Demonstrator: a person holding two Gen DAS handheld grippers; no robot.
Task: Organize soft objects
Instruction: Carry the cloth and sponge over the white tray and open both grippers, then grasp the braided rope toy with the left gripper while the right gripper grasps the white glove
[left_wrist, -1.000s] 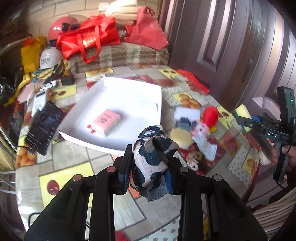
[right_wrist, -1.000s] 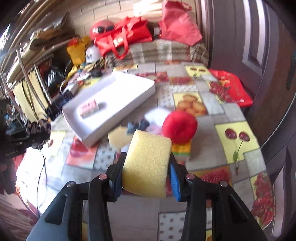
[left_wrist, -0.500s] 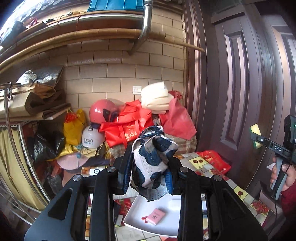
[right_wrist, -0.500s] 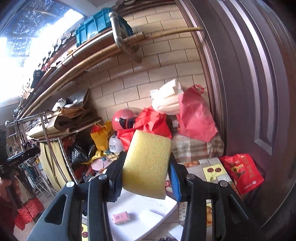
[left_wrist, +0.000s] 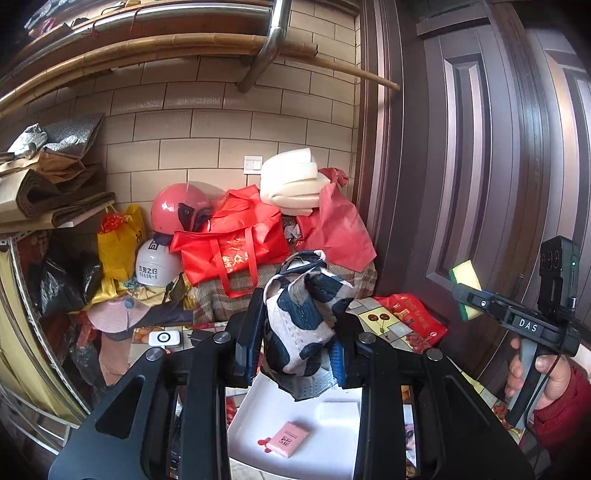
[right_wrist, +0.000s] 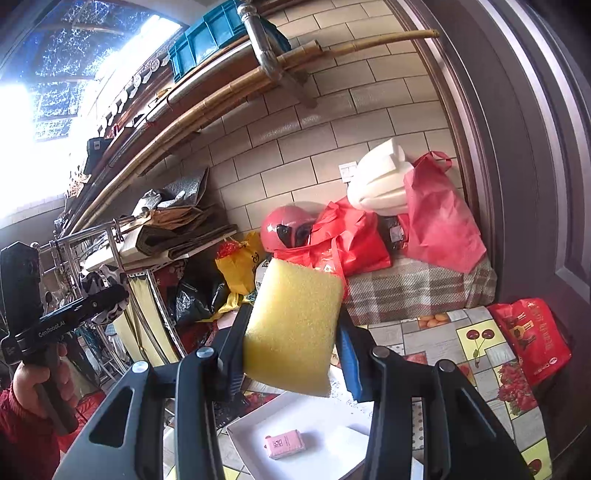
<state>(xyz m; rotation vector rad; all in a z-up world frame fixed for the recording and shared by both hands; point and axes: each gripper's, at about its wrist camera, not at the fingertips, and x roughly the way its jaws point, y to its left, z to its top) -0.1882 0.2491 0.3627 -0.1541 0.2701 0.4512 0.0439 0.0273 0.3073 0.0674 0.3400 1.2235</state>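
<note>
My left gripper (left_wrist: 297, 332) is shut on a bunched black-and-white patterned cloth (left_wrist: 303, 317) and holds it high, above the white tray (left_wrist: 325, 454). My right gripper (right_wrist: 291, 332) is shut on a yellow sponge (right_wrist: 291, 325), also raised above the tray (right_wrist: 332, 443). The right gripper with its sponge (left_wrist: 466, 288) shows at the right of the left wrist view. The left gripper with the cloth (right_wrist: 107, 291) shows at the far left of the right wrist view. A pink packet (left_wrist: 288, 439) and a white pad (left_wrist: 338, 411) lie in the tray.
Behind the table are red bags (left_wrist: 236, 251), a pink helmet (left_wrist: 177, 210), a white helmet (left_wrist: 155, 264), white foam (left_wrist: 291, 181) and a yellow bag (left_wrist: 120, 240). A dark door (left_wrist: 480, 184) stands right, a cluttered metal rack (right_wrist: 147, 258) left. A red packet (right_wrist: 528, 332) lies on the patterned tablecloth.
Both grippers have risen and tilted up from the table, each still holding its object. The views now look at the back wall, and the table's other soft things are out of view.
</note>
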